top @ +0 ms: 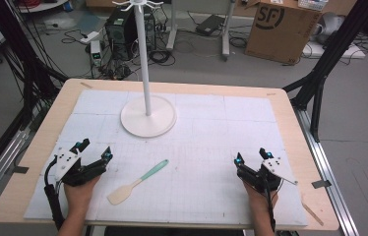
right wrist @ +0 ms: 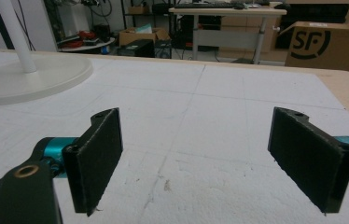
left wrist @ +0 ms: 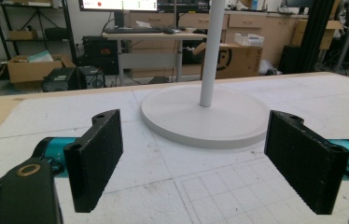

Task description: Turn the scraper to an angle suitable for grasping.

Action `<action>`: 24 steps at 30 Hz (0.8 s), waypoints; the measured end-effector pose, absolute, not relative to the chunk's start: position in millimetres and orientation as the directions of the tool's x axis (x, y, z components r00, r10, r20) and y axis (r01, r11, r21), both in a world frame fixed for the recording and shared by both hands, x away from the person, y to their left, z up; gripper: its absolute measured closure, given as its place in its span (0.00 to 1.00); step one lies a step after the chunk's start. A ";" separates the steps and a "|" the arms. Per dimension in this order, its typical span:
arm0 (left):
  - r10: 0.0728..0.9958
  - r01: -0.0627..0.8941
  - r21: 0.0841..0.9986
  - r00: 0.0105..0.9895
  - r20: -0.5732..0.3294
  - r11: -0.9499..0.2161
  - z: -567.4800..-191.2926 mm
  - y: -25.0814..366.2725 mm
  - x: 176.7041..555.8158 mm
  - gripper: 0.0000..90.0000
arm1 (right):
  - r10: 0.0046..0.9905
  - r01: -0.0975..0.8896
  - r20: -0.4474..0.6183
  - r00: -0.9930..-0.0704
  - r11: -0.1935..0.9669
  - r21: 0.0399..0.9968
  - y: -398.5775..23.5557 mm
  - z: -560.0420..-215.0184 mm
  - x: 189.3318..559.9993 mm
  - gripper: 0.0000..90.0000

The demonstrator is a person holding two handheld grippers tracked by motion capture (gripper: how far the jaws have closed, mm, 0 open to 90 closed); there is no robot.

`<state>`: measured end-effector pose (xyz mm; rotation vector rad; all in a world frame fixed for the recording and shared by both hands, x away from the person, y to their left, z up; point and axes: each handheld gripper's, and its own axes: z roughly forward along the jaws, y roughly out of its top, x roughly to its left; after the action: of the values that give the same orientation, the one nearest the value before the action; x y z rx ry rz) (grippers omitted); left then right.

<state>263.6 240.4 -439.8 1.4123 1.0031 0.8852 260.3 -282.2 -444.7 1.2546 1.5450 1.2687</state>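
A spatula with a mint-green handle and a cream blade lies flat on the white mat, near the front, between the two hands. My left gripper rests at the front left, just left of the spatula, open with nothing between its jaws. In the left gripper view my left gripper faces the white stand's round base. My right gripper rests at the front right, open and empty. Bare mat lies between the jaws of my right gripper in its own view.
A white hook stand with a tall pole rises from the mat's middle back. The white gridded mat covers a wooden table. Beyond the table are a cardboard box, cables and black frame legs.
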 end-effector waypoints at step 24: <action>0.907 0.135 0.991 0.418 -0.058 0.001 -436.7 240.5 263.9 0.25 | 0.972 0.230 0.039 -0.233 0.016 0.973 -282.1 -444.9 263.3 0.21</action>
<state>263.9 240.5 -436.7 1.4565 0.9855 0.7953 263.3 -282.1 -444.9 1.2669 1.5568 1.2749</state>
